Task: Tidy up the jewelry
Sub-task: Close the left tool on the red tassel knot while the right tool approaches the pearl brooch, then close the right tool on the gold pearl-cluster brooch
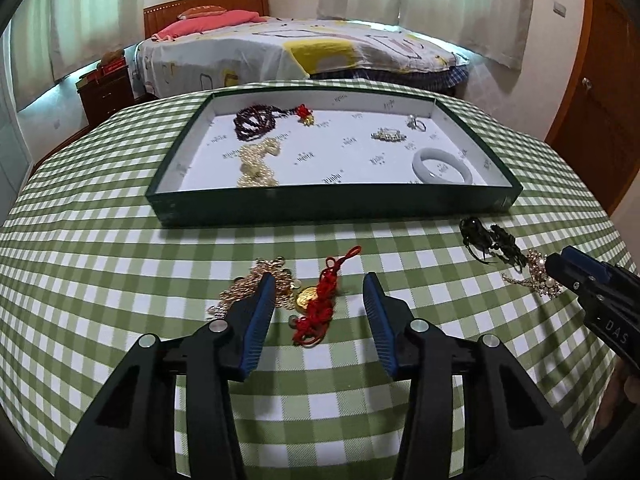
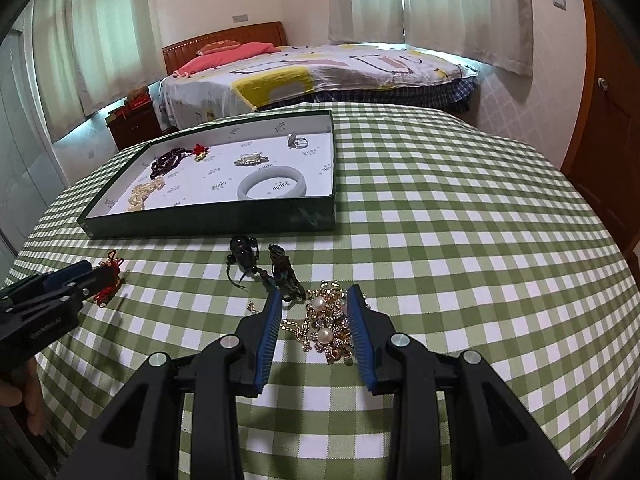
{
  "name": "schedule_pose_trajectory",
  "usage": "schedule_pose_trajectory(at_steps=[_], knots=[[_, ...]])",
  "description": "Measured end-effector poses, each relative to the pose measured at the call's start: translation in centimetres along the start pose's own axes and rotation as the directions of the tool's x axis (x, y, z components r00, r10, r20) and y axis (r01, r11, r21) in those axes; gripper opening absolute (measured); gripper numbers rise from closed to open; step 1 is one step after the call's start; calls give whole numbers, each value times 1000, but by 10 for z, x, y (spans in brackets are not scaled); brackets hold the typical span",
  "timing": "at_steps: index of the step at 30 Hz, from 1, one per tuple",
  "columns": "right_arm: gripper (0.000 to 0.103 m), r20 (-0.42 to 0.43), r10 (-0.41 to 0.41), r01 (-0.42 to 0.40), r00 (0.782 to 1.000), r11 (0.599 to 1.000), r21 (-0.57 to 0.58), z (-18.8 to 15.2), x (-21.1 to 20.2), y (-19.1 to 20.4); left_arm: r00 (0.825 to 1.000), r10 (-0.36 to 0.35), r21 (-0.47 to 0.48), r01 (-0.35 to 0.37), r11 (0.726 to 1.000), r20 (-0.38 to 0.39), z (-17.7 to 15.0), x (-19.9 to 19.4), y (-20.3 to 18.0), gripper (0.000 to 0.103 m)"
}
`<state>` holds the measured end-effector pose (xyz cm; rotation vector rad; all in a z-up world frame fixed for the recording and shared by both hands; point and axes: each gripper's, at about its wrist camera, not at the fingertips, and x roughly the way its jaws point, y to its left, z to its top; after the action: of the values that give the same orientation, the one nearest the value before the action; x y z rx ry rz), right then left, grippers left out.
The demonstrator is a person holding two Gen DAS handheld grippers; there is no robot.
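A dark green tray with a white floor holds a dark bead necklace, a pearl strand, a white bangle, a brooch and a ring. On the cloth before it lie a red knot charm with a gold coin, a gold chain, a black tassel piece and a pearl-and-gold brooch. My left gripper is open around the red charm. My right gripper is open around the pearl brooch.
The table carries a green-and-white checked cloth. Behind it stand a bed, a dark nightstand and curtained windows. A wooden door is at the right.
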<state>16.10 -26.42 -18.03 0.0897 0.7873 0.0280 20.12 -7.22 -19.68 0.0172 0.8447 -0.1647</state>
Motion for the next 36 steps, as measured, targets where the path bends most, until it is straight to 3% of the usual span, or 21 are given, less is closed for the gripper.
schedule_pose_trajectory(at_steps=[2,10,18,25,36], knots=[[34,0,2,-2,1000,1000,4,-1,1,-1,1000,-2,1,2,1000,-4,1,4,-2,40],[34,-4,-3,3,1000,1000,17,0,3,-5,1000,-11,13,11,1000,-16,2,12,-4,10],[35,-12,-19,19,1000,1000,13,-1,7,-6,1000,-14,27,13,1000,18,0,-2,-3,10],[41,-27,-43,43,999,999,-1,-1,13,-5,999,-30,7,30,1000,40,1,-18,3,9],[41,-57,-78,77,995,997,-20,-3,22,-7,999,-39,-35,40,999,38,-3,-22,17,9]])
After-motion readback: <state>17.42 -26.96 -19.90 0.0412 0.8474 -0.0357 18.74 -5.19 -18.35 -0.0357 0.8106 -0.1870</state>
